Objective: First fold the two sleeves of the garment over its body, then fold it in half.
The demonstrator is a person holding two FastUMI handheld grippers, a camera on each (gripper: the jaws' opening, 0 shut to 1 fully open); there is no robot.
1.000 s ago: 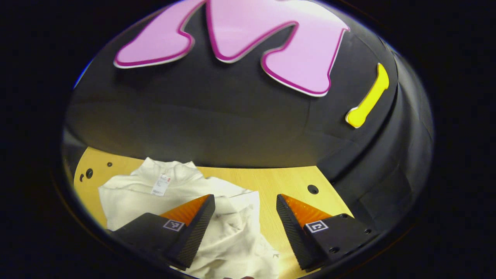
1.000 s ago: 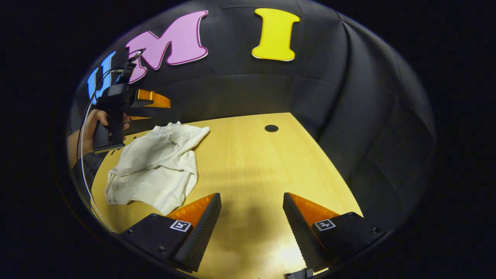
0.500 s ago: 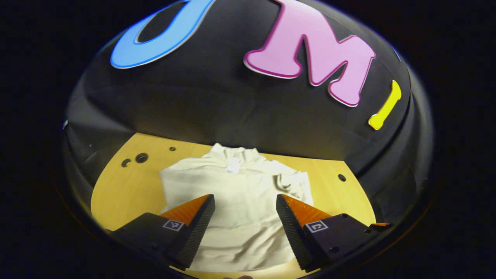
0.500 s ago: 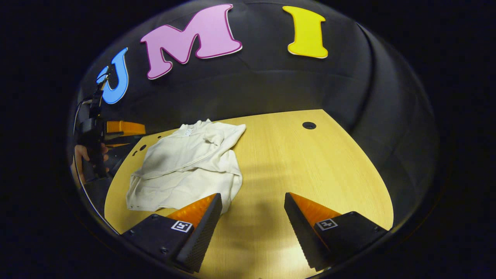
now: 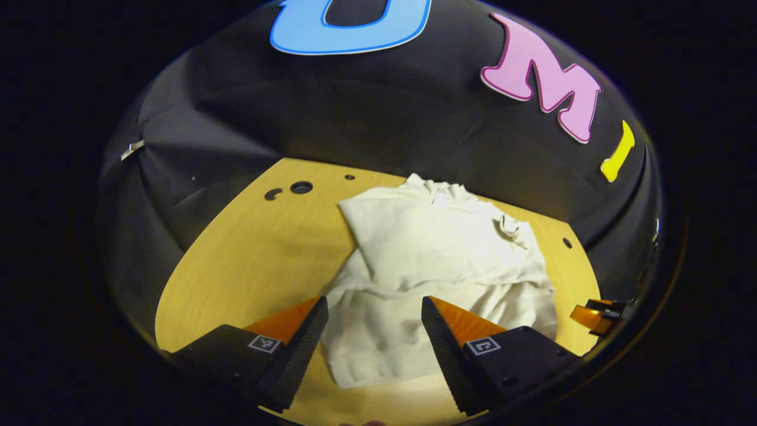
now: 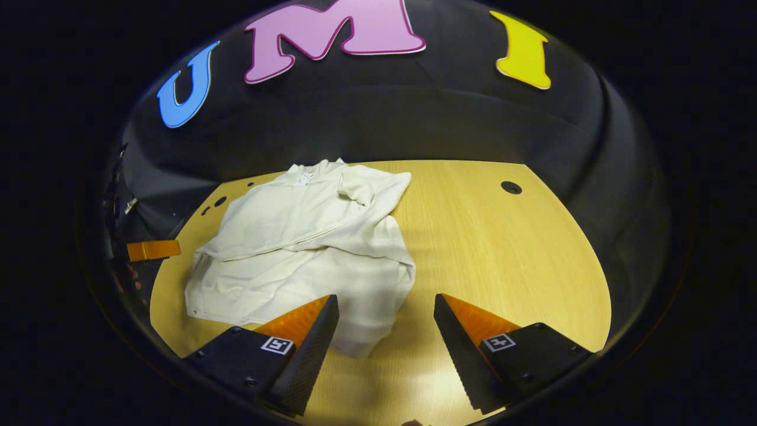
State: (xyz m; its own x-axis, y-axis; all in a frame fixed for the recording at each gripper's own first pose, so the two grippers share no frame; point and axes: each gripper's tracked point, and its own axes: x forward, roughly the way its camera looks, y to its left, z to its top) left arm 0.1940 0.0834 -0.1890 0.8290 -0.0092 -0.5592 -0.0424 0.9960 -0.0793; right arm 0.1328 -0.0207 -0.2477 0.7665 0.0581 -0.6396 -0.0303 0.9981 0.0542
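Showing: a white garment (image 5: 437, 266) lying on a wooden surface (image 5: 248, 260) inside a black-walled booth.
Garment: collar toward the back wall, hem toward the viewer; both sleeves appear folded across the body, with a diagonal fold edge (image 6: 278, 242) running over the chest and a bunched cuff (image 6: 355, 192) near the collar.
Left gripper (image 5: 372, 337): fingers apart and holding nothing, hovering above the hem.
Right gripper (image 6: 384, 337): fingers apart and holding nothing, over the garment's lower right corner and the bare surface beside it.
Change: within the last second the left gripper has pulled back and swung left, so the whole garment now sits ahead of it instead of close under it; the right gripper has turned toward the garment, which has come nearer to its fingers.
Meaning: the sleeve folds look done; both grippers seem to be lining up at the hem for the fold in half, which is not yet begun.
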